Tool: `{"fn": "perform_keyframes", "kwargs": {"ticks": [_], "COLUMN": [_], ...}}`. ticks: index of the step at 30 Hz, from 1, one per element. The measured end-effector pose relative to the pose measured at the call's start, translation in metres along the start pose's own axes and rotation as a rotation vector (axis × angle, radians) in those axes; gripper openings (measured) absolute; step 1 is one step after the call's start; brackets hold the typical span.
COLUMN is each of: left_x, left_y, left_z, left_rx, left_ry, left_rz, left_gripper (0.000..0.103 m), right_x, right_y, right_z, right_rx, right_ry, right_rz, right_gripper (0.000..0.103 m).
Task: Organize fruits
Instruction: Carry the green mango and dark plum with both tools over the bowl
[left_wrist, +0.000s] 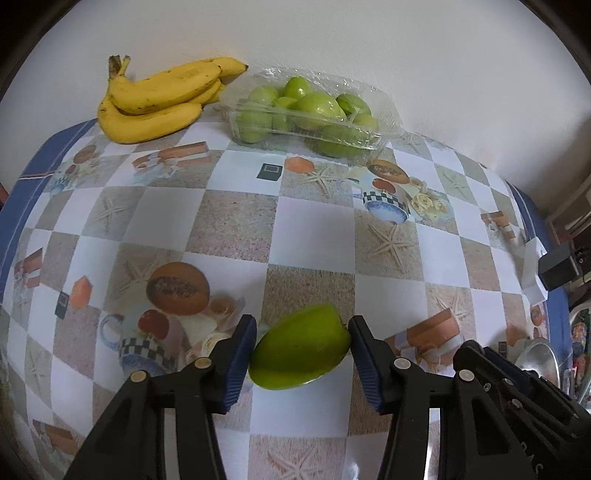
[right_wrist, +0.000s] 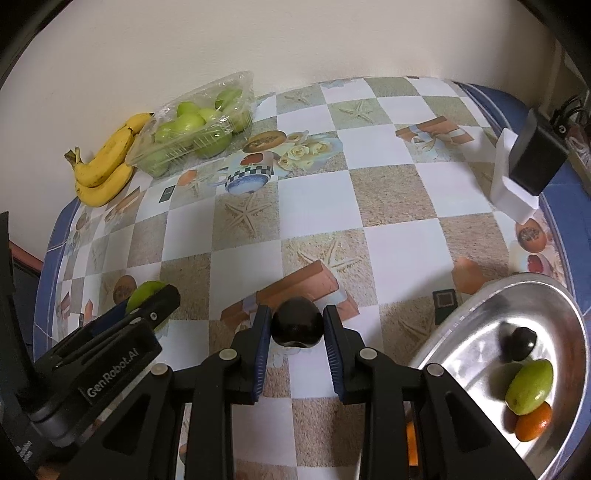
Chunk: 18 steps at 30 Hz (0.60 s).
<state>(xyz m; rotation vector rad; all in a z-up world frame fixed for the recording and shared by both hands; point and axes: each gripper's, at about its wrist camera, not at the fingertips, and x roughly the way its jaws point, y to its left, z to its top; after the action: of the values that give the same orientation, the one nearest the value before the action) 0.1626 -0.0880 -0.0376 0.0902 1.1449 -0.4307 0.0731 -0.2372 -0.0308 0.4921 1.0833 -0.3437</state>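
Note:
My left gripper (left_wrist: 301, 350) is shut on a green fruit (left_wrist: 300, 352), its blue pads touching both sides, low over the checkered tablecloth (left_wrist: 236, 218). The right wrist view shows this gripper (right_wrist: 147, 306) at the left with the same green fruit (right_wrist: 142, 293) behind its finger. My right gripper (right_wrist: 296, 325) is shut on a dark round fruit (right_wrist: 296, 323) above the table. A silver metal tray (right_wrist: 476, 306) at the lower right holds a dark fruit (right_wrist: 519, 341), a green fruit (right_wrist: 530, 386) and an orange fruit (right_wrist: 533, 422).
A bunch of bananas (left_wrist: 159, 99) and a clear plastic box of green fruits (left_wrist: 306, 110) lie at the back by the wall; both also show in the right wrist view, the bananas (right_wrist: 105, 162) beside the box (right_wrist: 192, 129). A black box on a white stand (right_wrist: 532, 162) sits at the right table edge.

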Motion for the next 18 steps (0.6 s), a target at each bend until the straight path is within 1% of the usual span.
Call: {"fn": "perform_keyframes", "kwargs": {"ticks": [10, 18], "left_x": [-0.03, -0.055], "left_y": [0.005, 0.003], "left_z": [-0.016, -0.042], "left_rx": [-0.001, 0.008], "left_ry": [0.003, 0.006], "left_rz": [0.055, 0.082], "left_gripper": [0.055, 0.055], "right_x": [-0.031, -0.05], "right_y": [-0.003, -0.002], "right_z": [-0.017, -0.042], "right_rx": [-0.01, -0.02], "right_ry": [-0.017, -0.013], "right_rz": [-0.004, -0.003], "right_gripper": [0.03, 0.03]}}
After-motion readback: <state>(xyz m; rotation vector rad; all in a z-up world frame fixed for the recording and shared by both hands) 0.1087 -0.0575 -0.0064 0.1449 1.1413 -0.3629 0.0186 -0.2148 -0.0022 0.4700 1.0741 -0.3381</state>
